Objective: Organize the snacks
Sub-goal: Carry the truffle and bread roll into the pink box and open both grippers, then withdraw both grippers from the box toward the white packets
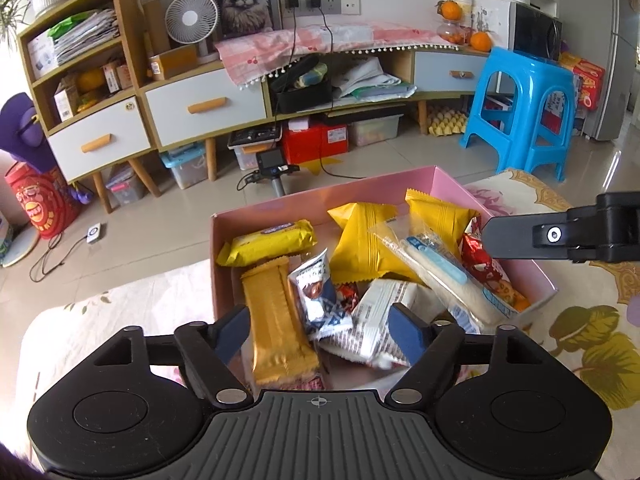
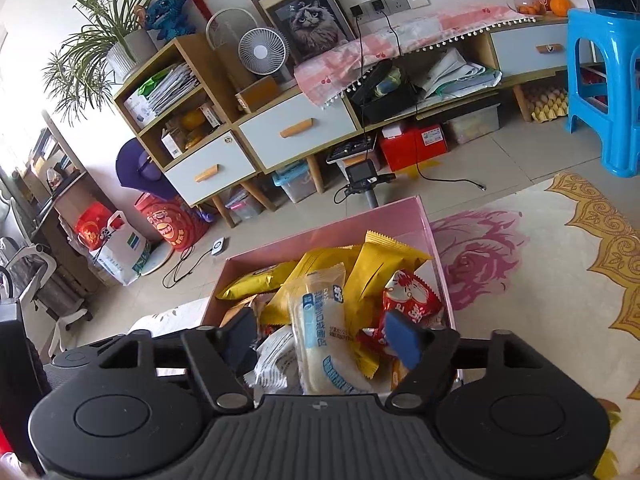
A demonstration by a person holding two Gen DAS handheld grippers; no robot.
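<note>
Left wrist view: left gripper (image 1: pixel 320 322) tilted down over near end of pink box (image 1: pixel 452 184), jaws spread wide, nothing pressed between pads.
Between left jaws: gold bar wrapper (image 1: pixel 276 320) just inside left pad; blue-and-white small packet (image 1: pixel 320 300) midway; white printed packet (image 1: pixel 376 324) against right pad, contact unclear.
Ahead of left gripper: yellow biscuit pack (image 1: pixel 268 242), two yellow pillow packs (image 1: pixel 362 244), (image 1: pixel 440 212).
Right of left gripper: long clear-wrapped roll (image 1: pixel 436 264), red packet (image 1: pixel 482 262) beside it.
Right wrist view: right gripper (image 2: pixel 320 338) also angled down above box, jaws wide, gripping nothing; one finger seen entering left view from right.
Between right jaws: clear-wrapped roll (image 2: pixel 324 332) lying lengthwise, apart from both pads; red packet (image 2: pixel 412 300) just behind right pad.
Count: one box, three yellow packs, one gold bar, one roll, one red packet seen clearly; smaller pieces underneath hard to count.
Box location: on floral cloth (image 2: pixel 540 272), directly beneath both grippers.
</note>
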